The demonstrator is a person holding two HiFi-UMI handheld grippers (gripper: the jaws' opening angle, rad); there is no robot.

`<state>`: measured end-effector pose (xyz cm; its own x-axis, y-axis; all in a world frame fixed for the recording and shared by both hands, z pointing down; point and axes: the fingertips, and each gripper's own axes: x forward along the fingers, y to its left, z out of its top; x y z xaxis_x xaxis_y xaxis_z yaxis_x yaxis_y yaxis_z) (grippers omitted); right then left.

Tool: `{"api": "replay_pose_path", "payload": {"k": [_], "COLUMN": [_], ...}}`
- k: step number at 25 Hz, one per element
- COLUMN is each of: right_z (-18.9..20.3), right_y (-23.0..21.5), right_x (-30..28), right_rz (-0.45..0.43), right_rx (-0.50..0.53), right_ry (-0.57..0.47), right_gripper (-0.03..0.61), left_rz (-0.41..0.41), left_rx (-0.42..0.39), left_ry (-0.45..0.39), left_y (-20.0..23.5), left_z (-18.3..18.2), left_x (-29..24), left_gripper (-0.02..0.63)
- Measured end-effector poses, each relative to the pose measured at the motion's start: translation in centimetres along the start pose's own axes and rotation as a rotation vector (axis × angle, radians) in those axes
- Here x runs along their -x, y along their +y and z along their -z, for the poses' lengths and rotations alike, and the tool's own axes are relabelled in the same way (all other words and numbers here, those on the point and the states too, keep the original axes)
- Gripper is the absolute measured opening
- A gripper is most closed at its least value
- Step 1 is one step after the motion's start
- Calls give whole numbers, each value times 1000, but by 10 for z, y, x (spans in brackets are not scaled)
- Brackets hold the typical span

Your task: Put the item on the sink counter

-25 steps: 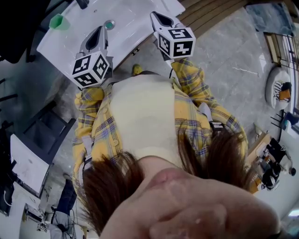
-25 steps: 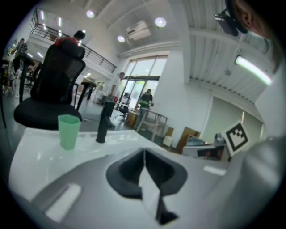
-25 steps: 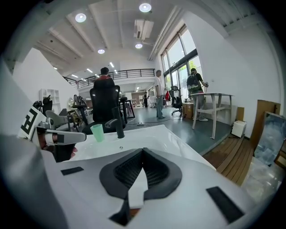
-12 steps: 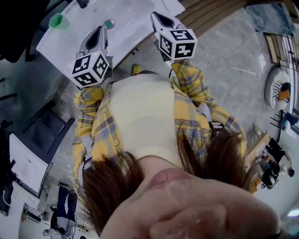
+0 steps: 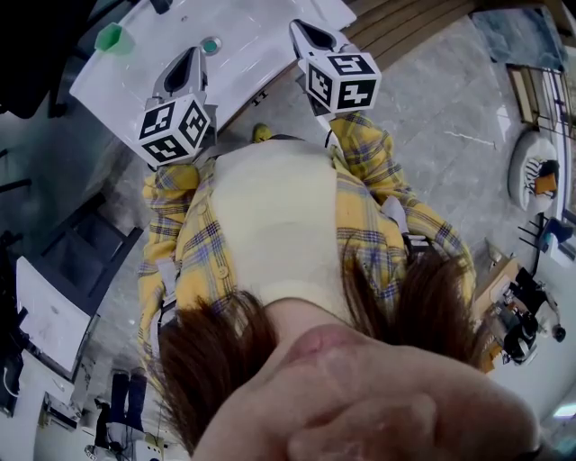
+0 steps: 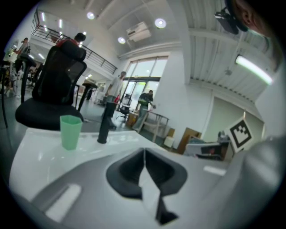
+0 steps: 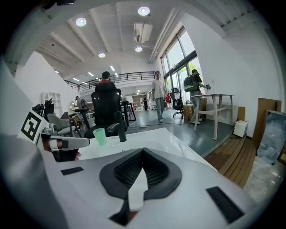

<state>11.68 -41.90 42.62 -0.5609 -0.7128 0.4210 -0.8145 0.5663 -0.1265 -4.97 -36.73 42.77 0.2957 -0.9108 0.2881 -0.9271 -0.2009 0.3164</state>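
Head view gives me little of the work. My own hair and yellow plaid shirt [image 5: 193,243] fill most of it, and the white counter [image 5: 261,36] is squeezed into the top left, cut by the frame edge. On its far left corner stands the green cup [image 5: 112,40], upright and well apart from both of my tools. I take that to be the item, though nothing marks it as such. The black faucet [image 5: 160,5] is only a stub at the top edge, and the round drain [image 5: 211,45] lies to the right of the cup. My left gripper [image 5: 192,56] hangs over the basin near the drain, and my right gripper [image 5: 302,30] hangs over the counter's right end. From above I cannot judge whether either touches the counter.

Left gripper view settles that side: the jaws are clenched, meeting along one line with nothing between them. It also shows the whole faucet standing near the cup, which the head view cuts off, and a black office chair [image 6: 53,85] behind them. Right gripper view shows its own jaws pressed together too, empty. Cup and faucet sit small and far off to the left, and my left gripper's marker cube [image 7: 32,126] is at the frame's left edge.
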Motion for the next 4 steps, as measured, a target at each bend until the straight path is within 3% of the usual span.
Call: {"api": "replay_pose_path", "payload": {"k": [4], "right_z": [1], "right_y": [3], "right_x": [-2], "right_rz": [-13], "right_rx": [-17], "right_ry": [3], "right_gripper": [14], "left_rz": [-22], "left_rx": [-14], "left_ry": [-2], "left_y": [4], "left_z": [0], "left_x": [0], "left_gripper": [9]}}
